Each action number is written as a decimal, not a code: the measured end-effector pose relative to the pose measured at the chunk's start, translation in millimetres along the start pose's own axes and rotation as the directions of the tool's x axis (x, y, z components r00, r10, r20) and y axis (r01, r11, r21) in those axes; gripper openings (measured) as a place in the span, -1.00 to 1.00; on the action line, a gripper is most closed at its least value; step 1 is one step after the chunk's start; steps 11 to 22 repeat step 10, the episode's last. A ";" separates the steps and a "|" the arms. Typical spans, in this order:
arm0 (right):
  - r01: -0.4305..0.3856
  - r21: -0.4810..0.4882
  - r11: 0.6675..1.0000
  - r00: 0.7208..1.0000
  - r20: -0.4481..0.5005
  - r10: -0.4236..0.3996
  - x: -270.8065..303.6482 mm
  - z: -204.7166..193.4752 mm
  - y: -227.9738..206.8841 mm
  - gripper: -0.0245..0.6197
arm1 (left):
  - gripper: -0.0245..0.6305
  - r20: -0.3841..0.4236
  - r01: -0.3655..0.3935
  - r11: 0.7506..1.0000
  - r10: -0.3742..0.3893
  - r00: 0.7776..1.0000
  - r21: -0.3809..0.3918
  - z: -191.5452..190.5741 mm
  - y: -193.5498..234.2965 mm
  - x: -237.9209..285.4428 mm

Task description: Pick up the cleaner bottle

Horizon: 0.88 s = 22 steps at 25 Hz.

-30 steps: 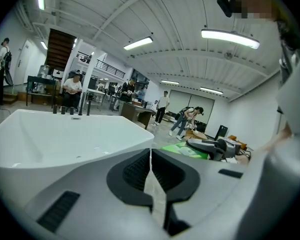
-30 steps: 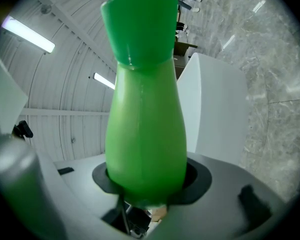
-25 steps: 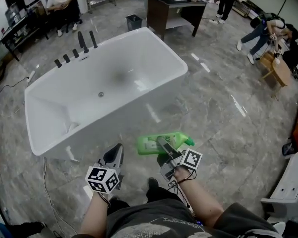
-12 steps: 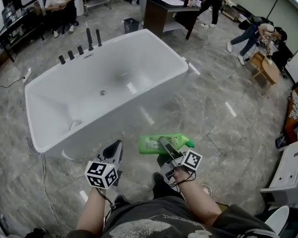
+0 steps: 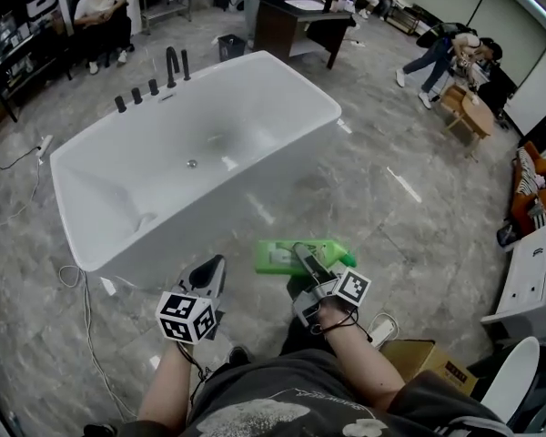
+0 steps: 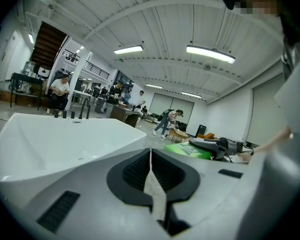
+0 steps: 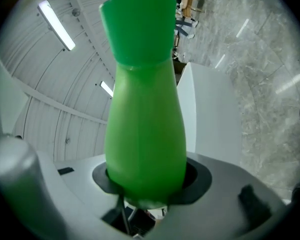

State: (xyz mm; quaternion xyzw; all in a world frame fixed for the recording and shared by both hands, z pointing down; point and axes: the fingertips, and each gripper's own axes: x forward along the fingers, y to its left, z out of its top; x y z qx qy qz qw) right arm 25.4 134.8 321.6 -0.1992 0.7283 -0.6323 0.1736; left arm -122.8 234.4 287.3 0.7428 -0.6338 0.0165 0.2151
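Note:
The green cleaner bottle (image 5: 296, 255) lies on its side in the air, clamped in my right gripper (image 5: 302, 255), above the grey stone floor near the tub. In the right gripper view the bottle (image 7: 144, 114) fills the middle, its body wedged between the two jaws and its cap pointing away. My left gripper (image 5: 210, 280) hangs to the left of the bottle, jaws pressed together with nothing in them. In the left gripper view the bottle (image 6: 195, 151) shows at the right, and the closed left gripper (image 6: 150, 171) points over the tub rim.
A large white bathtub (image 5: 82, 230) stands ahead on the left, with black taps (image 5: 168, 66) at its far rim. A cardboard box (image 5: 428, 362) and white furniture (image 5: 532, 289) sit at the right. A dark desk (image 5: 296, 21) and several people are at the far side.
The view has shifted: the tub and the floor have slid relative to me as I move across the room. Both grippers keep their pose, with the bottle still held in the right one.

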 end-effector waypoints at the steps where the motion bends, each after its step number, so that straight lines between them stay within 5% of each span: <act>1: 0.002 0.001 1.000 1.000 0.011 -0.002 -8.7 -16.3 1.6 -0.30 | -0.86 -0.002 0.008 1.000 -0.008 1.000 0.004 -5.3 1.9 -16.7; 10: 0.026 0.018 1.000 0.999 0.028 -0.026 -59.7 -86.5 41.2 -0.30 | -0.86 -0.029 0.030 0.999 -0.031 0.999 -0.035 -13.5 1.0 -92.6; 22: 0.026 0.018 1.000 0.999 0.028 -0.026 -59.7 -86.5 41.2 -0.30 | -0.86 -0.029 0.030 0.999 -0.031 0.999 -0.035 -13.5 1.0 -92.6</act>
